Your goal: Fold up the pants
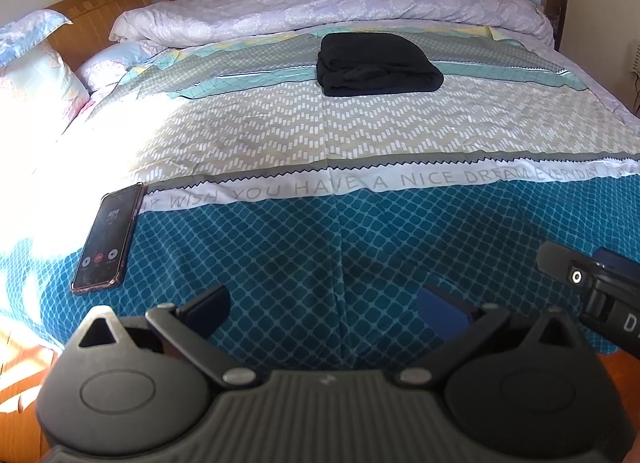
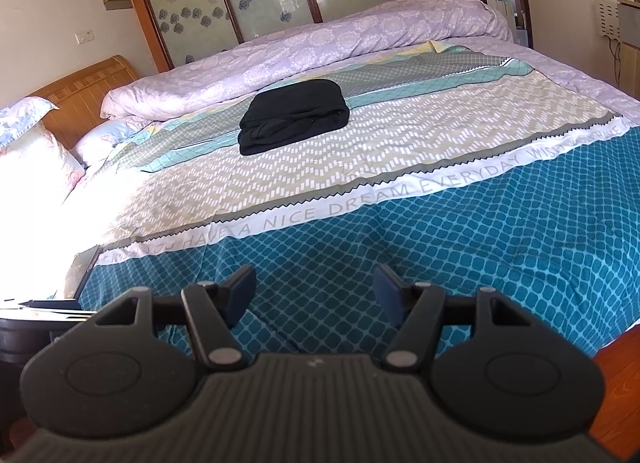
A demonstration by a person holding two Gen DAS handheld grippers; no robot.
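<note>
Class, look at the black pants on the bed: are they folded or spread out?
Folded. The black pants form a compact, layered bundle on the bedspread, with stacked edges visible and no legs extended.

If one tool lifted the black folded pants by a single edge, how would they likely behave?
The black folded pants look like soft cloth in loose layers, so they would probably droop and unfold. Rounded folds at the near edge suggest that layers could slide apart. They likely won't roll, lying flat on the bedspread.

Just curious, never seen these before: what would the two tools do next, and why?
Probably nothing more than pull back: the black pants already lie folded in a compact bundle on the bed, and both the left tool and right tool are open, holding nothing, well short of them.
</note>
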